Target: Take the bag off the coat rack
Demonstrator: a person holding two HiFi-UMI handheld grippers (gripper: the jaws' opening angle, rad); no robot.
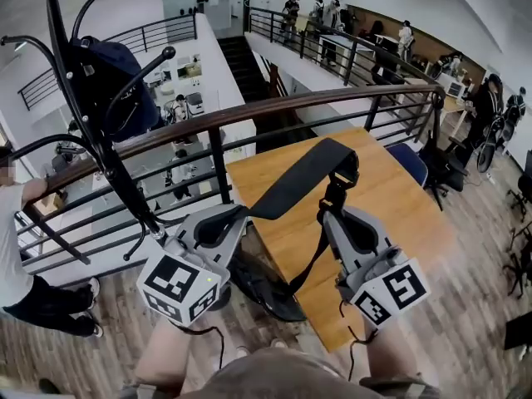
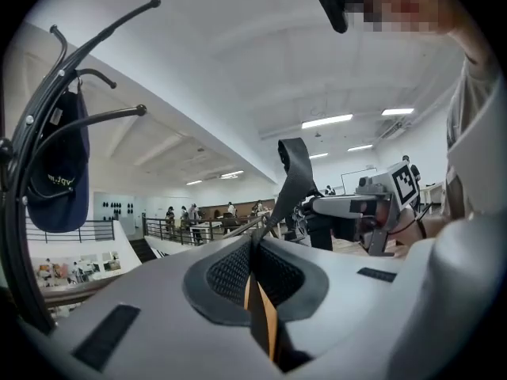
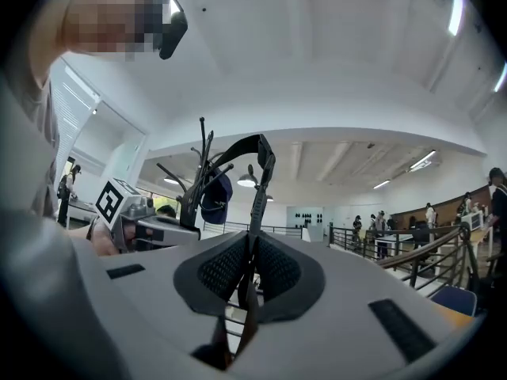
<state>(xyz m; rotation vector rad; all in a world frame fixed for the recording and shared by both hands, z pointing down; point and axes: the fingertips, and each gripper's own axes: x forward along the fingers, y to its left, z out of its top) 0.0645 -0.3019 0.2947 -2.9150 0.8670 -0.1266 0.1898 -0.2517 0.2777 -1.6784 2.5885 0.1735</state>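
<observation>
Already off coat rack [image 1: 91, 131]. Pinched strap [image 1: 303, 173] in both: left gripper [image 1: 233, 220] fingers [image 2: 226, 271] pressed flat on it, right gripper [image 1: 332, 214] likewise. Held bag [image 1: 266, 285] dangling between them, past worktop [image 1: 391, 198] near-left corner; rack well left, nearer left gripper.

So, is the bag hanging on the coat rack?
No, the left gripper and right gripper hold its strap clear of the coat rack, which carries only a cap.
</observation>
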